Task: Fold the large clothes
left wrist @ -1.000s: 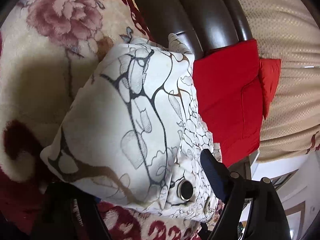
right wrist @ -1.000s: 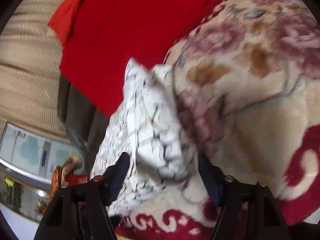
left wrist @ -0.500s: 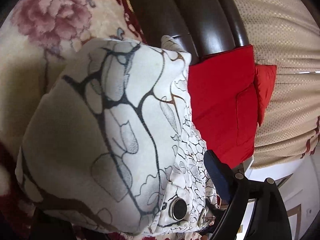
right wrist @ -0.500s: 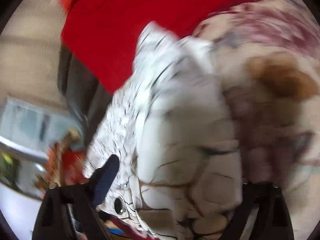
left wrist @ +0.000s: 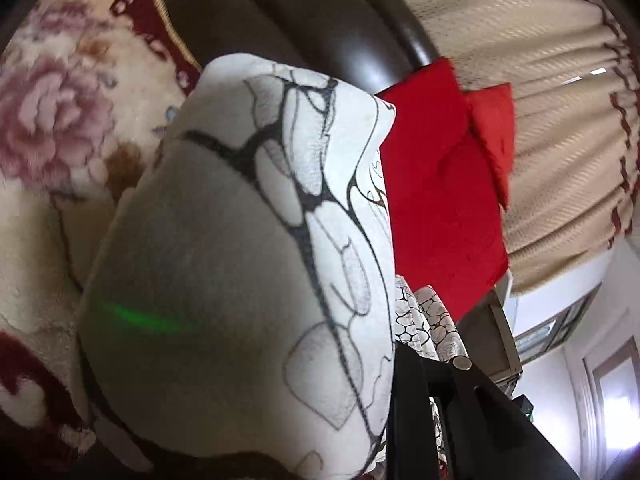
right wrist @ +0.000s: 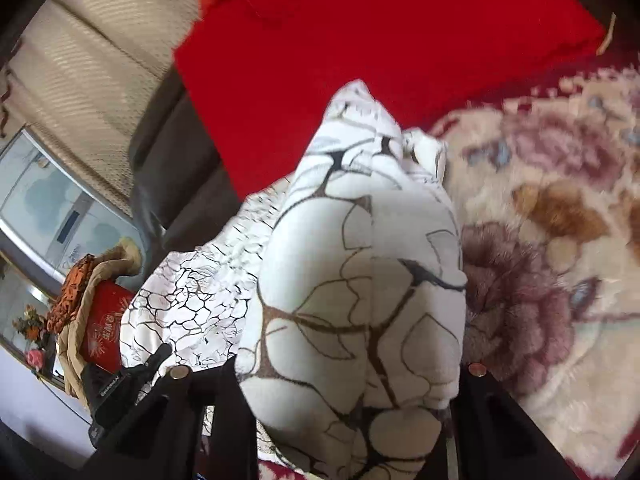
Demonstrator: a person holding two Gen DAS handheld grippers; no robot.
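Note:
A white garment (left wrist: 240, 240) printed with black and brown crackle lines fills the left wrist view, bunched into a thick fold. My left gripper (left wrist: 260, 420) is closing on it. Only the right finger (left wrist: 412, 392) shows, pressed against the cloth, and the other is hidden under the fold. In the right wrist view another bunched part of the garment (right wrist: 360, 280) sits between the two black fingers of my right gripper (right wrist: 348, 392), whose jaws are closing with the cloth packed tight between them. The rest of the garment trails down to the left.
The garment hangs over a plush floral blanket (left wrist: 52, 128) (right wrist: 560, 240). A red cloth (left wrist: 436, 200) (right wrist: 360, 40) lies beyond it, with a dark wooden frame (left wrist: 320, 20) and beige curtains (left wrist: 540, 80) behind. A red box (right wrist: 106, 328) stands at lower left.
Both grippers have closed in on the garment and risen with it. The cloth now looms larger in both views, and the snap button has gone from the left view.

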